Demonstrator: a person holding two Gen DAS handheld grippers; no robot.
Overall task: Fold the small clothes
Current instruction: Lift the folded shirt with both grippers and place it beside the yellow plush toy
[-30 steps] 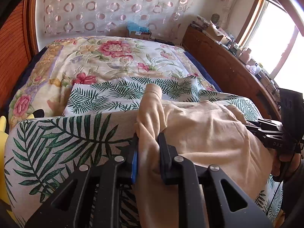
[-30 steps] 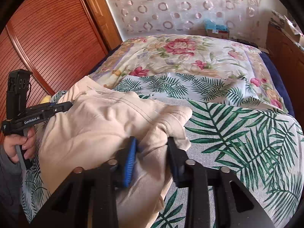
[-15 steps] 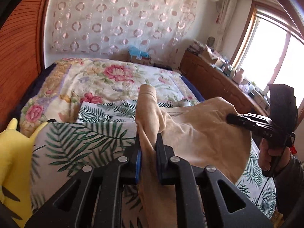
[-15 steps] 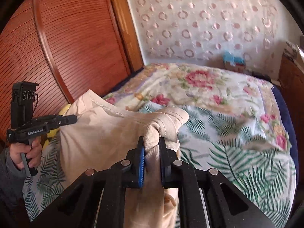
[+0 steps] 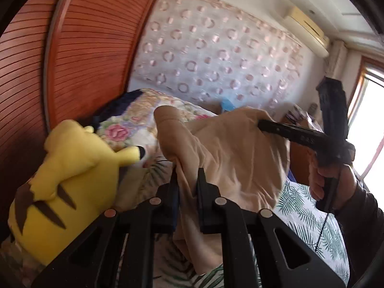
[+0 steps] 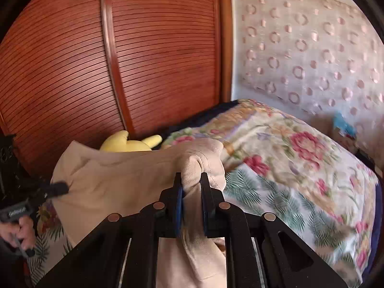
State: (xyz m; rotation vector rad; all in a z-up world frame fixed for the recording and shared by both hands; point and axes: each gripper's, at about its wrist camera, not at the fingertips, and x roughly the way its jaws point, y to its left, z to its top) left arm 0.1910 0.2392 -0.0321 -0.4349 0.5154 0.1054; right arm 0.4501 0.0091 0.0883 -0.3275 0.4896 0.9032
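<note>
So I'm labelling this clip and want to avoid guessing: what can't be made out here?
- Beige garment: its lower part runs behind the right gripper and off the bottom edge in the right wrist view, so its type is unclear.
- Yellow plush toy: mostly hidden behind the garment there.
- Left gripper: cloth covers its pads in the left wrist view.
- Far shelf clutter: blurred, small.

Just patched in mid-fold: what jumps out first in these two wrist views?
A beige garment hangs stretched in the air between the two grippers, the left gripper and right gripper each shut on a bunched corner. Beside it on the left sits a bright yellow plush toy, against the red-brown slatted wardrobe door, with the floral bedspread behind.
</note>
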